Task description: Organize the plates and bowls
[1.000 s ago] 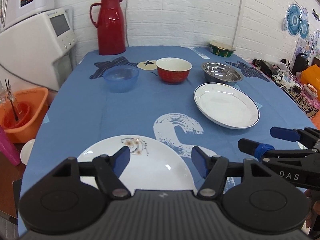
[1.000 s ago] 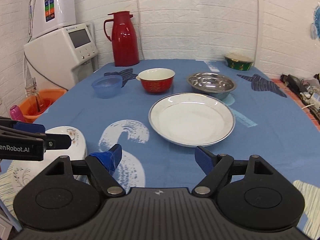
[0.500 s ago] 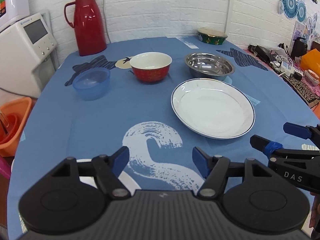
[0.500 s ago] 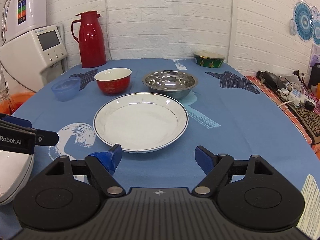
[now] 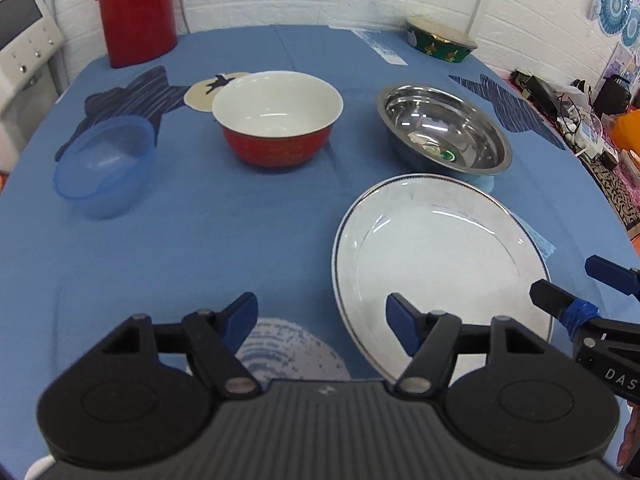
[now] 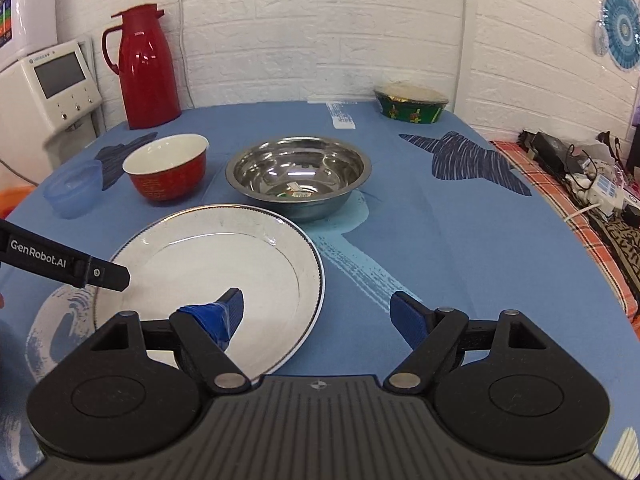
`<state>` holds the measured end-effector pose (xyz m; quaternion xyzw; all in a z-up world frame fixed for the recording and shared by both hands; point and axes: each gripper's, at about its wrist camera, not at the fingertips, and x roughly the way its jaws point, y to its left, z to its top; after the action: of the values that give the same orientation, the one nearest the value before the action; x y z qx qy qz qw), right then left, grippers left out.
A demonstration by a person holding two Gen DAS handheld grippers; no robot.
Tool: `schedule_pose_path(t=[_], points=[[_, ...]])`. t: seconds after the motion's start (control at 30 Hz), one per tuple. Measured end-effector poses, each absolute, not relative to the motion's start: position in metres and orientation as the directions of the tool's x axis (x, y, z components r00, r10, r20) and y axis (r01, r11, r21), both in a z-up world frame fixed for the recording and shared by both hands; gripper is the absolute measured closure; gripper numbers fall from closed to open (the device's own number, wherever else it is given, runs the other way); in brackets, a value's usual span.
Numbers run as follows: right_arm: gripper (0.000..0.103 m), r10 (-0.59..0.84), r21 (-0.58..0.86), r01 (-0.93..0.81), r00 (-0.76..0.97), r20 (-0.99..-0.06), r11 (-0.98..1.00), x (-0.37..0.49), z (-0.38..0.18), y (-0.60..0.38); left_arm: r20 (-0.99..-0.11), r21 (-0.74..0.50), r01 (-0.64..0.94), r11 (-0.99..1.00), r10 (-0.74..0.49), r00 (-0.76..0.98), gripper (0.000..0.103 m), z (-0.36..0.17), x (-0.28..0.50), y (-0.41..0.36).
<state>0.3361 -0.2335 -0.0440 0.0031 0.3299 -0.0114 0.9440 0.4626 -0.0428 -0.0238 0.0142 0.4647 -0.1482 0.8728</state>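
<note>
White plate: rimmed with a dark line, set flat on the blue tablecloth; the near rim lies between the spread fingers of the right gripper.
Right gripper: jaws held wide apart, nothing grasped; one finger is seen over the plate, the other over bare cloth.
Left gripper: jaws likewise wide apart, nothing held; the plate's left rim lies just ahead of its right finger.
Steel bowl: beyond the plate, rims nearly touching.
Red bowl: ahead of the left gripper, upright, white inside.
Blue plastic bowl: ahead and left, well apart from the red bowl.
Red flask: at the far edge, upright.
</note>
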Motion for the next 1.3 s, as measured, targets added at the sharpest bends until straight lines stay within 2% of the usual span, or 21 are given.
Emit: schedule_pose_path(t=[0.17, 0.27, 0.43, 0.53, 0.63, 0.73, 0.87, 1.07, 1.3], points=[[0.036, 0.013, 0.013, -0.005, 0.715, -0.699, 1.0, 0.37, -0.062, -0.233, -0.833, -0.092, 0.285, 0.954, -0.231, 0.502, 0.034, -0.039, 0.485, -0.057], [0.034, 0.058, 0.067, -0.016, 0.72, -0.692, 0.998, 0.373, -0.066, -0.232, -0.822, -0.084, 0.298, 0.951, -0.235, 0.519, 0.034, -0.041, 0.486, -0.06], [0.033, 0.071, 0.063, -0.038, 0.722, -0.688, 0.997, 0.37, -0.066, -0.222, -0.81, -0.085, 0.317, 0.945, -0.251, 0.53, 0.038, -0.041, 0.481, -0.059], [0.033, 0.109, 0.071, -0.083, 0.73, -0.675, 0.994, 0.367, -0.067, -0.216, -0.803, -0.09, 0.325, 0.941, -0.262, 0.536, 0.046, -0.041, 0.477, -0.061], [0.039, 0.129, 0.068, -0.111, 0.744, -0.655, 0.991, 0.362, -0.068, -0.215, -0.802, -0.121, 0.348, 0.93, -0.298, 0.517, 0.075, -0.038, 0.473, -0.064], [0.044, 0.131, 0.088, -0.098, 0.74, -0.66, 0.991, 0.358, -0.065, -0.218, -0.802, -0.15, 0.334, 0.931, -0.312, 0.509, 0.083, -0.038, 0.47, -0.062], [0.044, 0.148, 0.142, -0.072, 0.744, -0.652, 0.987, 0.344, -0.057, -0.218, -0.808, -0.157, 0.338, 0.928, -0.318, 0.496, 0.083, -0.033, 0.459, -0.058], [0.043, 0.151, 0.148, -0.075, 0.776, -0.612, 0.986, 0.308, -0.031, -0.201, -0.791, -0.197, 0.329, 0.924, -0.348, 0.503, 0.083, -0.009, 0.426, -0.036], [0.042, 0.235, 0.145, -0.186, 0.806, -0.544, 0.972, 0.268, 0.001, -0.146, -0.753, -0.202, 0.259, 0.945, -0.319, 0.576, 0.083, 0.028, 0.364, 0.031]])
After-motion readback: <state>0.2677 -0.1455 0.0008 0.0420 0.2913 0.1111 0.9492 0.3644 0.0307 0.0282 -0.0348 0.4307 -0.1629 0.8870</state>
